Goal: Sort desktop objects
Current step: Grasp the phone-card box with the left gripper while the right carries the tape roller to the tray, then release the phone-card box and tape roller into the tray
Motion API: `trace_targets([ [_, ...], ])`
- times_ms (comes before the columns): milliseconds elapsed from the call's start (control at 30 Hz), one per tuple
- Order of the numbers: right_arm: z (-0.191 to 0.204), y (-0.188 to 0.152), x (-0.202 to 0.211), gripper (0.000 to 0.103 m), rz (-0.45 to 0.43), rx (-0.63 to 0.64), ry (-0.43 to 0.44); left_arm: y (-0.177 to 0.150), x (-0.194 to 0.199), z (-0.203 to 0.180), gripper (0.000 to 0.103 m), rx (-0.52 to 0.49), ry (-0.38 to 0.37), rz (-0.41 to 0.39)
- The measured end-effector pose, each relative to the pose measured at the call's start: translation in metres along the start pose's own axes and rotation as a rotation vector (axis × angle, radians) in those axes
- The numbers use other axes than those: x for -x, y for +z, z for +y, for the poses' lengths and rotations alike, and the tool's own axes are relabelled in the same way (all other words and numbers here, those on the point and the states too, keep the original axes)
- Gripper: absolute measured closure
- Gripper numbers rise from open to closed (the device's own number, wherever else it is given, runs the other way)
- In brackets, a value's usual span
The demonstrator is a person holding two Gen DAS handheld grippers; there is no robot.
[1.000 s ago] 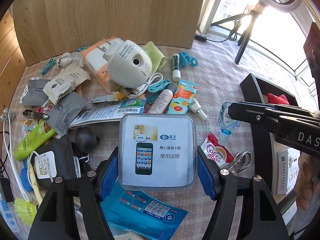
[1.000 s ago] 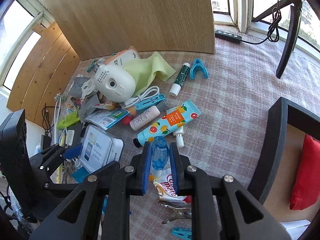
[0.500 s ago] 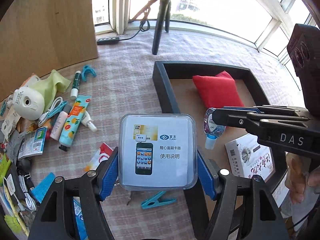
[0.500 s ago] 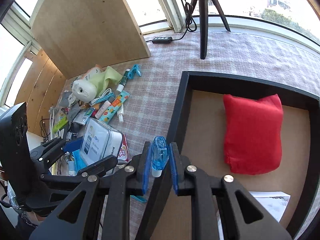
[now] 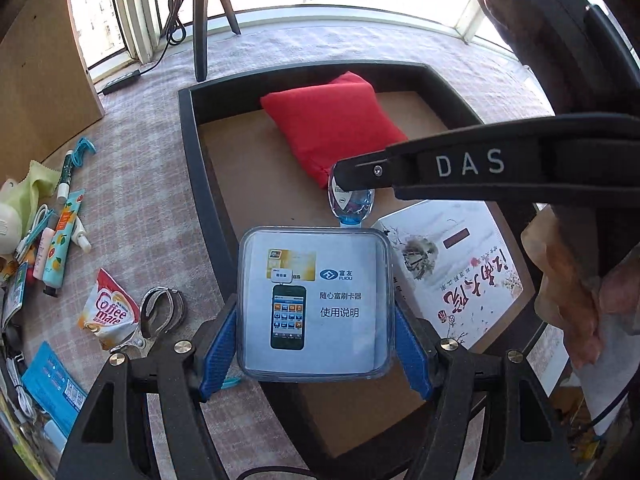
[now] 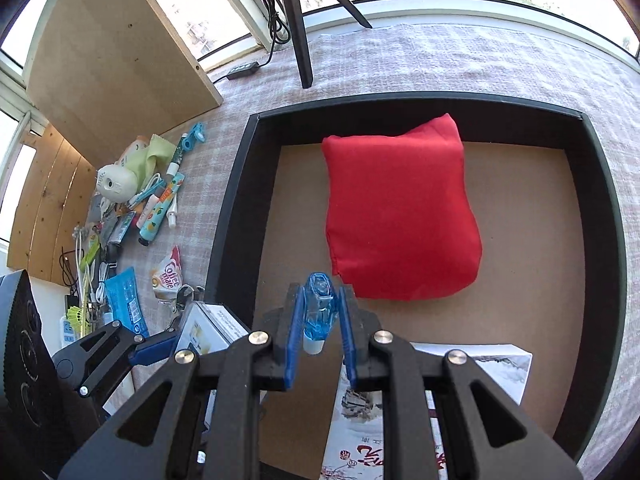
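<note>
Left tool (image 5: 314,354) clamps box (image 5: 313,304) (right: bottle (image 6: 319,306))

Red pouch (image 6: 400,216) in black-walled tray (image 6: 604,216); pink-and-white checked tablecloth (image 6: 460,56); blue bottle (image 6: 319,308).

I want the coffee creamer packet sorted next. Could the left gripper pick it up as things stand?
Probably not: the left gripper is shut on the clear box, so its fingers are full. The creamer packet lies uncovered on the tablecloth.

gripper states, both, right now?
Left gripper: shut on the clear card reader box.
Right gripper: shut on the small blue bottle.
</note>
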State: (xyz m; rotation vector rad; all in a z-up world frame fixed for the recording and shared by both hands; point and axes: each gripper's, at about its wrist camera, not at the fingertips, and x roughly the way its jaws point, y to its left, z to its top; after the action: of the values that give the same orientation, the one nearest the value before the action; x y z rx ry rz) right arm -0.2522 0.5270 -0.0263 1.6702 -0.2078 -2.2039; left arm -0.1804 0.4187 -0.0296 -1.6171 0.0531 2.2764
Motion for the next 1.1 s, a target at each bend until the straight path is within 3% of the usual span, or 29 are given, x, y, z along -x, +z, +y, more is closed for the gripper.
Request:
trace_targets([
  [167,0.005,0.002,0.0,0.085,0.009,0.018,-0.016,0.0,0.001,0.0,0.034,0.018,-0.008,0.016],
  [300,0.008,0.005,0.004,0.078,-0.001,0.021,-0.022,-0.003,0.009,0.008,0.032,0.045,-0.004,0.0],
  [533,0.023,0.006,0.005,0.078,0.001,0.048,0.0,-0.019,0.03,0.052,0.032,0.156,0.038,-0.034],
  [900,0.096,-0.002,-0.02,0.078,0.068,0.237,0.062,-0.095,0.057,0.162,0.035,0.465,0.175,-0.035],
  [1100,0.146,-0.01,-0.042,0.072,0.122,0.378,0.085,-0.127,0.067,0.188,0.035,0.573,0.192,-0.03],
])
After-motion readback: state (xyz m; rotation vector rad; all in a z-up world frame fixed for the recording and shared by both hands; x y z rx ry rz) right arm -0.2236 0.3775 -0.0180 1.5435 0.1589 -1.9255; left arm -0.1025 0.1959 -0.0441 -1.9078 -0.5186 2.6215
